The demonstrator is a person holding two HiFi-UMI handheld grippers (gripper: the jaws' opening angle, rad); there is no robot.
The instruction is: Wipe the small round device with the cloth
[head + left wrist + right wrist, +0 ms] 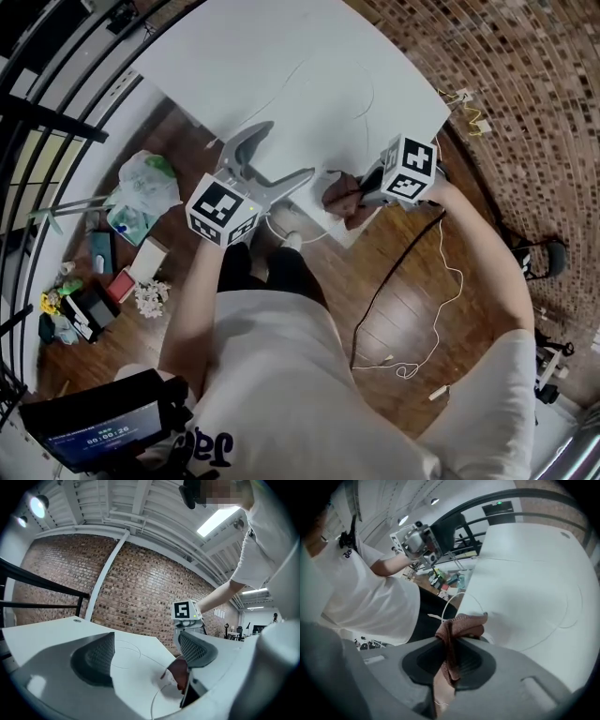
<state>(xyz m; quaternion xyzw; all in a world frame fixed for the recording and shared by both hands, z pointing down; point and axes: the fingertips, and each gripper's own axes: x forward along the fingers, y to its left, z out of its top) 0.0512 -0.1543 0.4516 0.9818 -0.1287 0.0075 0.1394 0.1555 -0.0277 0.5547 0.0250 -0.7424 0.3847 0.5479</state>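
Note:
My right gripper (354,194) is shut on a bunched reddish-brown cloth (339,195), pressed down on the white table (281,66) close to its near edge. In the right gripper view the cloth (459,626) runs up between the shut jaws (450,654). The small round device is hidden under the cloth; only a thin white cable (281,230) loops off the table edge beside it. My left gripper (281,155) hovers over the table left of the cloth, jaws wide open and empty. From the left gripper (145,656) I see the cloth (179,674) just beyond its right finger.
The table edge drops to a wooden floor with a plastic bag (145,183), boxes and small clutter at left. A black cable (394,272) and a white cable (441,319) trail over the floor at right. A brick wall (525,94) stands past the table.

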